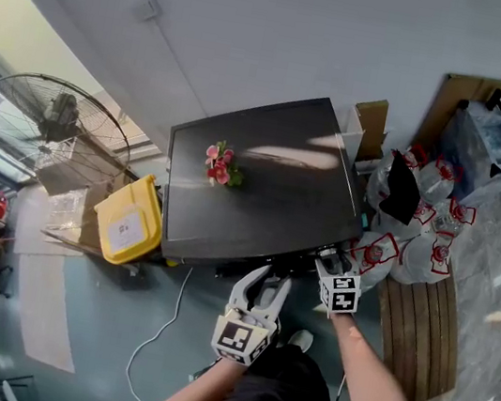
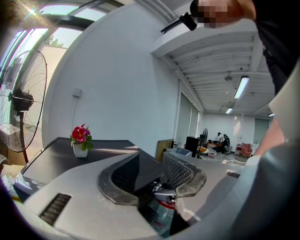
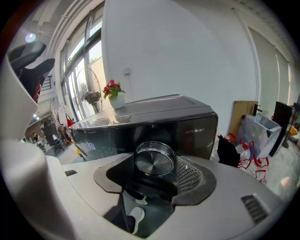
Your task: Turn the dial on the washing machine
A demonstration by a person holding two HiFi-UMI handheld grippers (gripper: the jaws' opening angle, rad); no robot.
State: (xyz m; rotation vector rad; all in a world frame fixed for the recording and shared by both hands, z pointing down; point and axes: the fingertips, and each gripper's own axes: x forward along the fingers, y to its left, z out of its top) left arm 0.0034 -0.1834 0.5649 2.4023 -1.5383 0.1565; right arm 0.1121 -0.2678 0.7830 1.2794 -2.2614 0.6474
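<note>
The washing machine point(image 1: 262, 187) is a dark, glossy box against the wall, with a small pot of pink flowers point(image 1: 221, 165) on its lid. Its round silver dial point(image 3: 154, 160) sits on the dark front panel point(image 3: 140, 129) near the right corner. My right gripper point(image 3: 155, 165) is shut on the dial, one pad on each side of it. From the head view the dial is hidden behind the right gripper point(image 1: 331, 258). Left of it, my left gripper point(image 1: 264, 288) hangs open and empty just below the machine's front edge; its own view shows the lid point(image 2: 51, 154) past the fingertips point(image 2: 151, 173).
A yellow bin point(image 1: 130, 219) and a standing fan point(image 1: 55, 119) are left of the machine. White bags with red trim point(image 1: 418, 223) and a wooden pallet point(image 1: 419, 328) lie to its right. A white cable point(image 1: 163, 323) runs across the floor.
</note>
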